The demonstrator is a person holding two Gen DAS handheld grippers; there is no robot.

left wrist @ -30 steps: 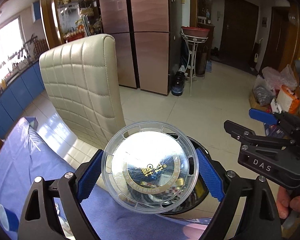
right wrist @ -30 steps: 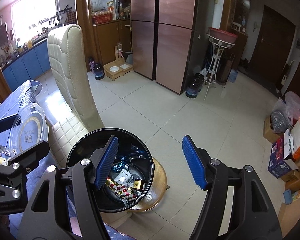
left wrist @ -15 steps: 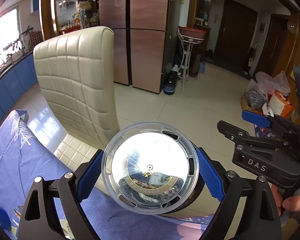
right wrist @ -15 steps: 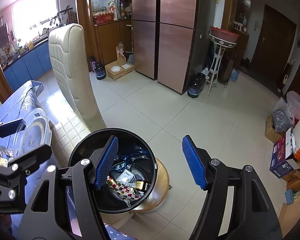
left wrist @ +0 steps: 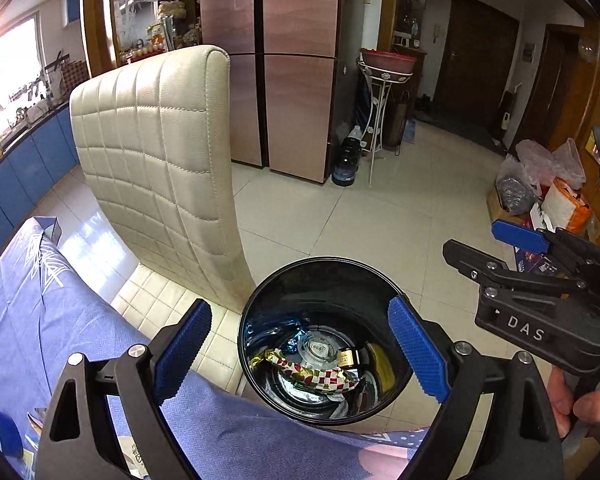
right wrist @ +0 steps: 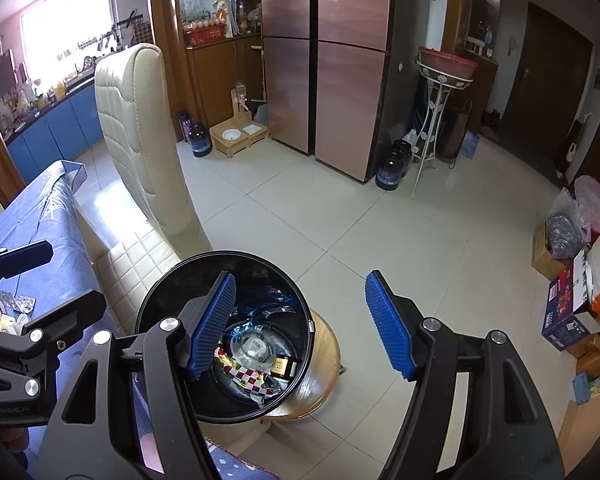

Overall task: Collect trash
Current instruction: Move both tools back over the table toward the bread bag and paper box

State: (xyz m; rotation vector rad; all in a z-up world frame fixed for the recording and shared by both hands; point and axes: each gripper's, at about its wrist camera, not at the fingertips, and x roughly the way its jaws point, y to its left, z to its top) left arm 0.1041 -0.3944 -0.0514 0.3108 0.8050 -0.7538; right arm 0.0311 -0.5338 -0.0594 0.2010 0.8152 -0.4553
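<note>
Trash (left wrist: 320,364) lies heaped at the bottom of a black bin (left wrist: 324,268) directly ahead of the left gripper (left wrist: 300,350), whose blue-padded jaws stand wide apart and hold nothing. Inside the bin, a red-and-white checked wrapper (left wrist: 312,374) sprawls across a round clear plastic lid (left wrist: 318,346), with a small dark jar (left wrist: 346,356) just beside it and crumpled blue foil (left wrist: 268,328) against the wall. The right gripper (right wrist: 298,326) hangs just right of the left one, its jaws likewise spread wide and empty, its left pad over the bin's mouth; a hand (left wrist: 588,404) grips its handle at the edge of the left wrist view. In the right wrist view the bin (right wrist: 168,292) is seen resting on a round wooden stool (right wrist: 320,360). Below and left of both grippers spreads a tabletop under a blue patterned cloth (left wrist: 40,312), with small scraps of wrapper (right wrist: 18,304) lying on it beside the left gripper's arm. Just beyond the bin stands a cream quilted chair (left wrist: 160,160), its back upright. Farther off across the pale tiled floor (left wrist: 380,208) are a copper-toned refrigerator (left wrist: 284,60), a white metal stand bearing a red basin (left wrist: 388,60), dark water jugs (right wrist: 394,164) at its foot, and boxes and bags (right wrist: 580,264) piled far right.
</note>
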